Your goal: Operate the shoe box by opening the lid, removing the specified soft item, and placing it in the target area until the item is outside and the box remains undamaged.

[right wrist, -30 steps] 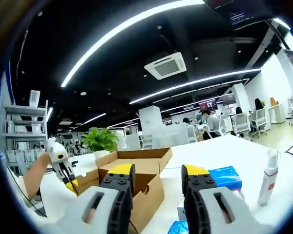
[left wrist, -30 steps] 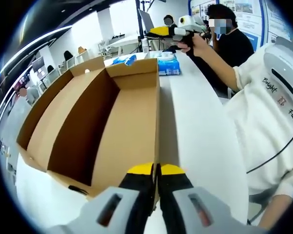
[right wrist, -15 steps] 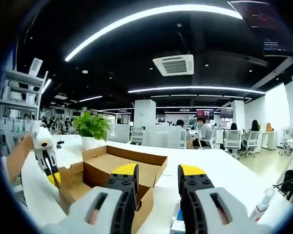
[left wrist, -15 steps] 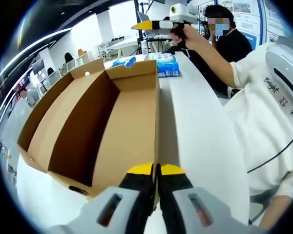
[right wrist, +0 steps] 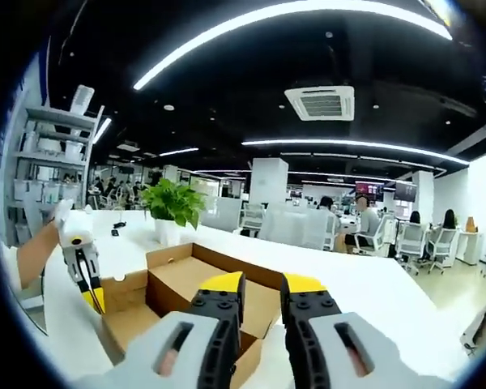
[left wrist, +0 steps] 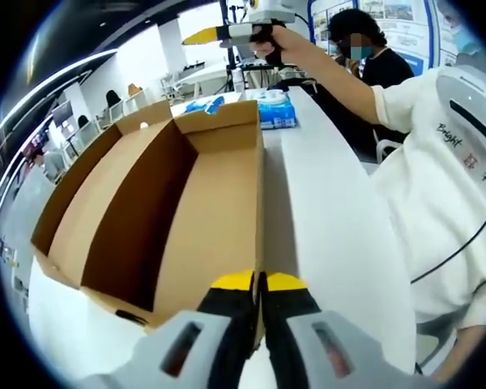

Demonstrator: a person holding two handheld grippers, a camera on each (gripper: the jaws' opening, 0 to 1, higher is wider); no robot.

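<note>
Pinching the near wall of the open shoe box (left wrist: 178, 219), L gripper (left wrist: 257, 281) sits shut on its edge; R gripper (right wrist: 262, 285), jaws narrow and empty, hangs above the box's far end. Lid's open; interior looks bare, soft item not identifiable, so placement is unconfirmed.

Open brown cardboard shoe box (left wrist: 146, 203) with a bare floor, free to reach into left of the clamped yellow fingertips (left wrist: 263, 281). Bare white tabletop (left wrist: 332, 219) to their right. Blue tissue pack (left wrist: 275, 112) beyond the far box wall.
</note>
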